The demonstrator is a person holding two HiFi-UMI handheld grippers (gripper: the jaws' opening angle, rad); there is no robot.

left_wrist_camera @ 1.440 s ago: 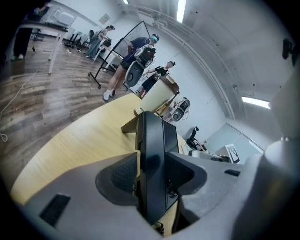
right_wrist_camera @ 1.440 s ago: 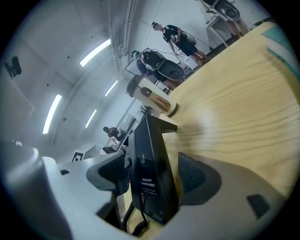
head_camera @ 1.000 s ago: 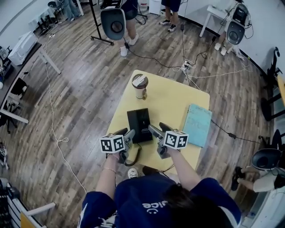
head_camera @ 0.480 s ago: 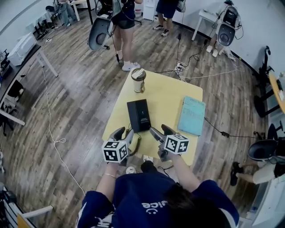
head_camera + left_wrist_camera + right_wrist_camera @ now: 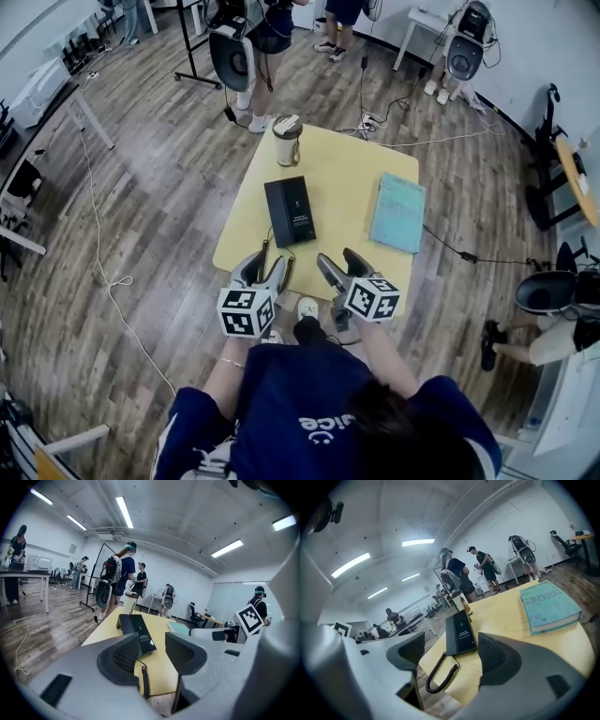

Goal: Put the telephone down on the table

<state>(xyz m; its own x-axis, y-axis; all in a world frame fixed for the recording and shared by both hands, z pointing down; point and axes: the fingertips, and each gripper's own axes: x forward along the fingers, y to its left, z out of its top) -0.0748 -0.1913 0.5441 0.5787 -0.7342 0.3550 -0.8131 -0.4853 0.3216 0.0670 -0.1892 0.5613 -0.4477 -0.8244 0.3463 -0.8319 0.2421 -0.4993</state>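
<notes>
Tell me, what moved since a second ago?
The left gripper and right gripper drew back from the telephone toward the person, both open and empty. The telephone, cup and book stayed put on the table.

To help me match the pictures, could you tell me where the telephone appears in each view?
Head view: telephone just above centre.
Left gripper view: telephone at centre, beyond the jaws.
Right gripper view: telephone at centre, beyond the jaws.
Shared landmark: teal book on its right.
</notes>
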